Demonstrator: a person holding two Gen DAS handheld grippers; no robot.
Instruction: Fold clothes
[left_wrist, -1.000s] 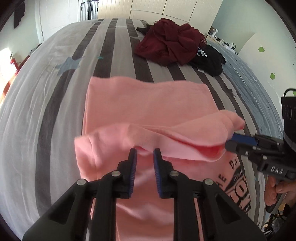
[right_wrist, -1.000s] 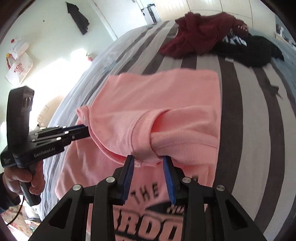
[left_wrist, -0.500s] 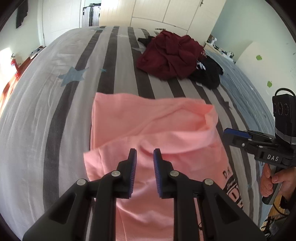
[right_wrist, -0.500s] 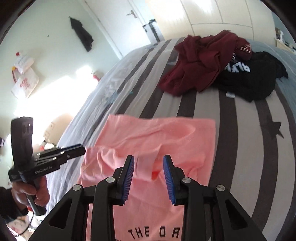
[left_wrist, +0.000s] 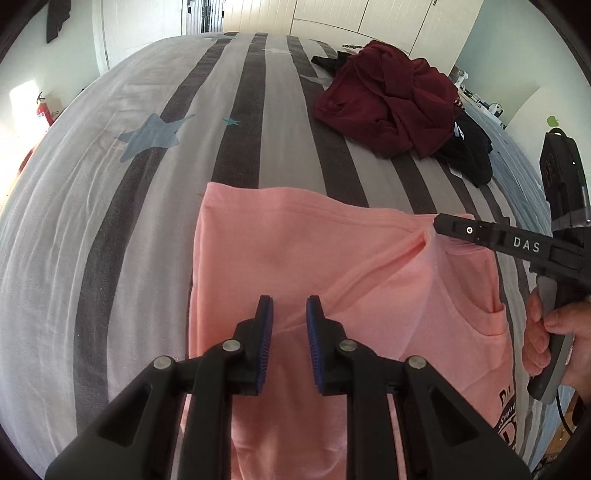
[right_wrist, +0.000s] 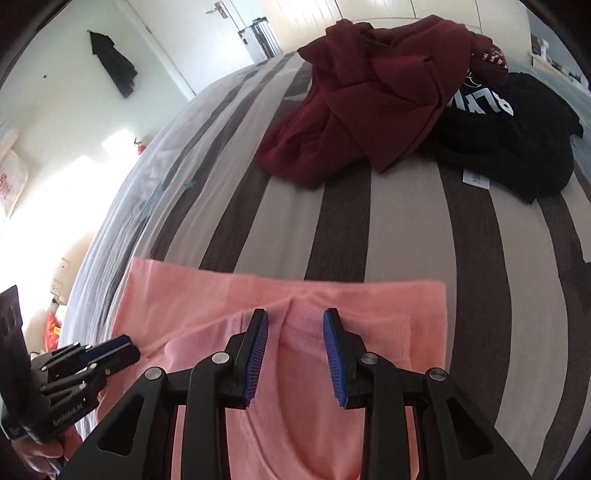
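Both grippers were black plastic with ribbed blue pads on the inner faces of the fingers and round silver screws at the linkage joints. The right gripper (left_wrist: 441, 224) bore white letters "DAS" on its side, with a grey trigger below them and a thin black cable beneath the hand (left_wrist: 554, 332) gripping its handle

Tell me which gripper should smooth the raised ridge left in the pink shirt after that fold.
Probably left. The left gripper is open right at the ridge's near end on the pink shirt; the right gripper, also open, sits over the collar at the far edge.
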